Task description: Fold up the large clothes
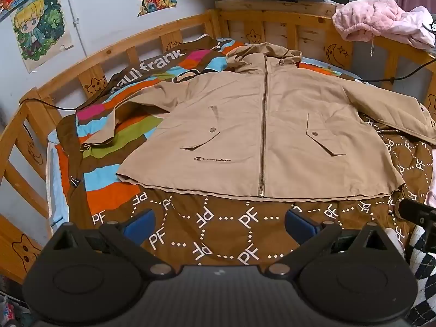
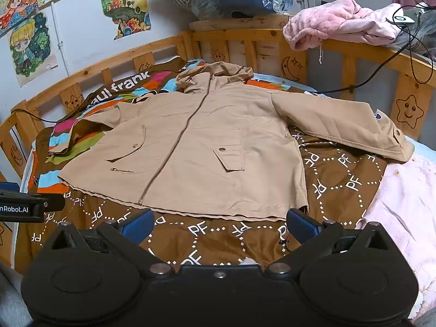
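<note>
A tan hooded zip jacket (image 1: 245, 125) lies spread flat, front up, on the bed, with the hood at the far end and the hem nearest me. Its left sleeve (image 1: 120, 117) bends down over the striped cover; its right sleeve (image 2: 343, 120) stretches out to the right. My left gripper (image 1: 219, 224) hovers open over the brown quilt, just short of the hem, with nothing between its blue pads. My right gripper (image 2: 219, 224) is open too, just before the hem's right corner (image 2: 302, 207), empty. The right view shows the left gripper's body (image 2: 24, 204) at its left edge.
A brown quilt with a PF pattern (image 1: 218, 234) and a striped cover (image 1: 109, 179) lie under the jacket. A wooden rail (image 1: 90, 62) rings the bed. Pink clothes (image 2: 338, 24) hang over the far rail. A black cable (image 2: 381, 70) runs along it. Pale pink bedding (image 2: 408, 207) lies at the right.
</note>
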### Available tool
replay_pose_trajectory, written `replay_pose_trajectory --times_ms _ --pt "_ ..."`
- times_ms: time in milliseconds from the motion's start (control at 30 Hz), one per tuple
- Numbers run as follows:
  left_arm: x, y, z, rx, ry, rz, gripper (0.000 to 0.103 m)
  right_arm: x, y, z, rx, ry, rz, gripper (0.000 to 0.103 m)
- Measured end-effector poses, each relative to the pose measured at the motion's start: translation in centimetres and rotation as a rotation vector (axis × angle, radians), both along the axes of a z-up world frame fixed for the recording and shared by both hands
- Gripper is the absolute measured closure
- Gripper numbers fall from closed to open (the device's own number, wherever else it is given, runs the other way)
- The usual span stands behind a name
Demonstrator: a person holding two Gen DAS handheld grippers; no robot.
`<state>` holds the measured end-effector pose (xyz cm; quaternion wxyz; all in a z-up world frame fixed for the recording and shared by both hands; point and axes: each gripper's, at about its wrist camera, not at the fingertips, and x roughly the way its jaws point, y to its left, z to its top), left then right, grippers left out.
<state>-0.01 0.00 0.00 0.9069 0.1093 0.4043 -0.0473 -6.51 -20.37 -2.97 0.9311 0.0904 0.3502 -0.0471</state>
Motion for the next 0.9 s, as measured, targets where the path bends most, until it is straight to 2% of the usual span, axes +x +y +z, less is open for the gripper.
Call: replay_pose_trajectory --times_ms 900 --pt "-0.09 0.05 -0.18 0.003 0.007 0.005 0.000 0.03 -0.03 -0.02 0.002 -0.002 -0.001 0.001"
